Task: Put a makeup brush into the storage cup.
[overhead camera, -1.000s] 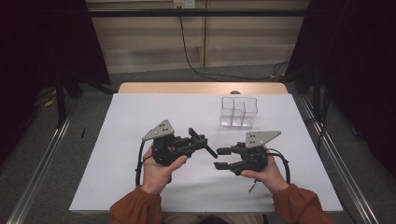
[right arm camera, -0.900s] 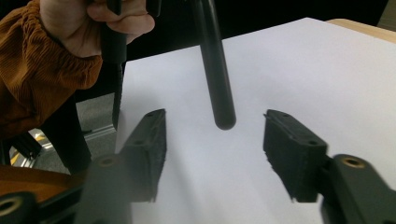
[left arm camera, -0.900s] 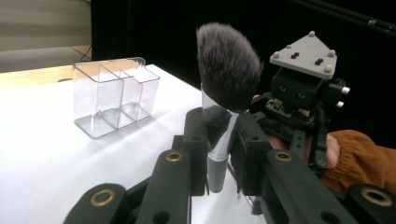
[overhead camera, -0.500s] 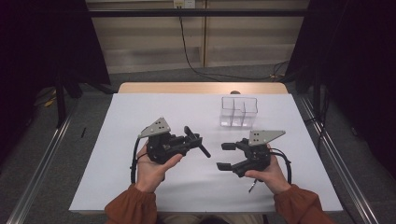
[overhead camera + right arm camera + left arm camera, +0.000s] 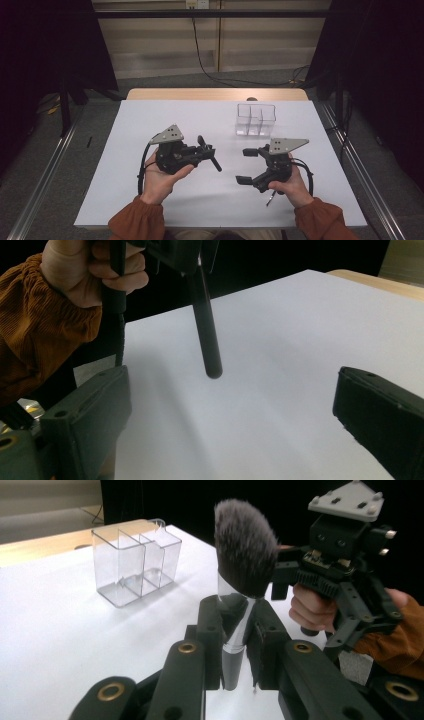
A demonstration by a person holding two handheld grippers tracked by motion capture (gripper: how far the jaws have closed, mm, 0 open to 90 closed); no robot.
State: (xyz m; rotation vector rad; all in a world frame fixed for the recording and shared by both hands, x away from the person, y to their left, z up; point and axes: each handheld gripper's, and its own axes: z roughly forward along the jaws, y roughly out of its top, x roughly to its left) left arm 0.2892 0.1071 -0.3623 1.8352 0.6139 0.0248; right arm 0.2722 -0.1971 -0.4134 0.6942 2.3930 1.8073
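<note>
Clamping makeup brush (image 5: 239, 580) in left gripper (image 5: 235, 630); right gripper (image 5: 246, 165) apparently empty, apart.

My worktop (image 5: 150, 200) is white, with a strip of bare wood at its far edge. Grey carpet (image 5: 45, 165) lies around it, with metal rails (image 5: 42, 192) on both sides. Ahead, a pale panelled wall (image 5: 260, 35) carries a socket (image 5: 196, 4) with a black cable (image 5: 200, 55) hanging down. Dark curtains (image 5: 45, 45) flank it.

Brush (image 5: 209, 152) in left tongs (image 5: 206, 151)
</note>
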